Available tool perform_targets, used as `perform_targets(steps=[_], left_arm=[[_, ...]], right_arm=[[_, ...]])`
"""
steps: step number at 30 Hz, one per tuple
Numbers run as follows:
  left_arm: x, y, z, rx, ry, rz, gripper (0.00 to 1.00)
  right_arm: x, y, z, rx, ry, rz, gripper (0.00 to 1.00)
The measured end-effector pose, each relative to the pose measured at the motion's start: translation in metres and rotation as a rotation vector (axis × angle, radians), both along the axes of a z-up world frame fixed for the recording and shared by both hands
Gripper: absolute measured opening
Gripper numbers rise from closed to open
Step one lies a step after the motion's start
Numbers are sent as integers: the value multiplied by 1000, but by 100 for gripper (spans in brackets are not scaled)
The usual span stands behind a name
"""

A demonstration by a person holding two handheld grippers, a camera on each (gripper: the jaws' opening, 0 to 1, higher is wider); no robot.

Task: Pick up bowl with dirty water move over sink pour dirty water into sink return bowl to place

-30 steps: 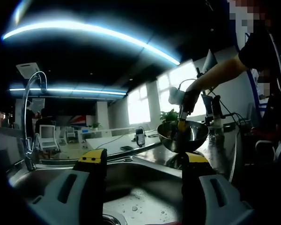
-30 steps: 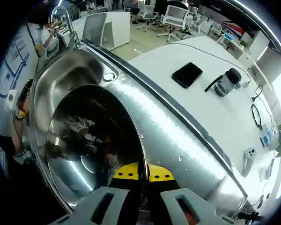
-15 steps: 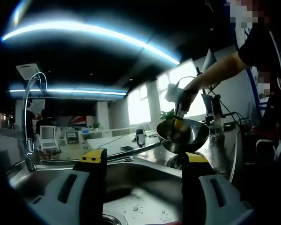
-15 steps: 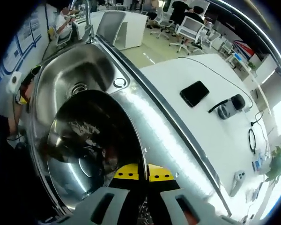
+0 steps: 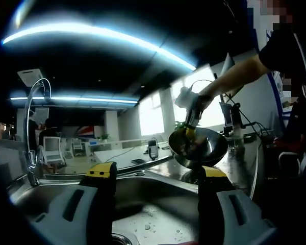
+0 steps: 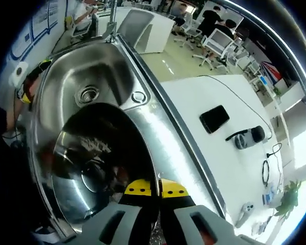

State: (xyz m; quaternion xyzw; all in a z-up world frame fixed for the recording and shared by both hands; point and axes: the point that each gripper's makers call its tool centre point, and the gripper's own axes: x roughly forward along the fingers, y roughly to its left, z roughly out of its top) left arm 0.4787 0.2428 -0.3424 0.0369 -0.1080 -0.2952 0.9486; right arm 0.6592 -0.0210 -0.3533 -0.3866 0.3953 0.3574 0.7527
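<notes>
Right tongs (image 6: 149,204) clenched on the near rim of the bowl (image 6: 97,163), yellow tips pinching the steel edge from both sides. Carried further toward the sink (image 6: 76,76) than half a second ago: more of the basin and its drain (image 6: 86,94) now open beyond the bowl's far edge, where a second ago mostly the drainboard showed. Seen from the left gripper view, the same bowl (image 5: 198,147) raised slightly and tipped a little more, hanging in the air at the right over the steel counter edge, gripped from above by the right tongs (image 5: 191,127) in the person's hand (image 5: 196,102). Meaning for the task, as a judgement: pick-up done, transfer under way, pour not yet begun, bowl not yet fully over the basin. Left tongs (image 5: 153,204) released, jaws standing well apart, holding nothing, low over the sink (image 5: 143,214) with its wet floor, faucet (image 5: 33,127) rising at the far left. Bowl itself: round, polished stainless steel, deep, mirror-bright inside with dark murky reflections; water level hard to make out among the glare, though something dark seems to pool at the bottom. Beyond, on the white desk (image 6: 204,102) to the right, a dark phone (image 6: 214,118) and a cabled device (image 6: 250,137), well apart from the sink.
</notes>
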Motion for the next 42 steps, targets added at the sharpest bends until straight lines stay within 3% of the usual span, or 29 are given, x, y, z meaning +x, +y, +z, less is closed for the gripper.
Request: perform_targets(steps=[13,27,42], left_arm=[[1,1,0,0,1,4,59],[1,0,0,-2,1,2,59],[1,1,1,-2,-2,4,59]], right_arm=[[-7,23,14,33,-48,75,0],[-9,37,23,4,-99,111,0],[11,76,52,35,-177,97,0]])
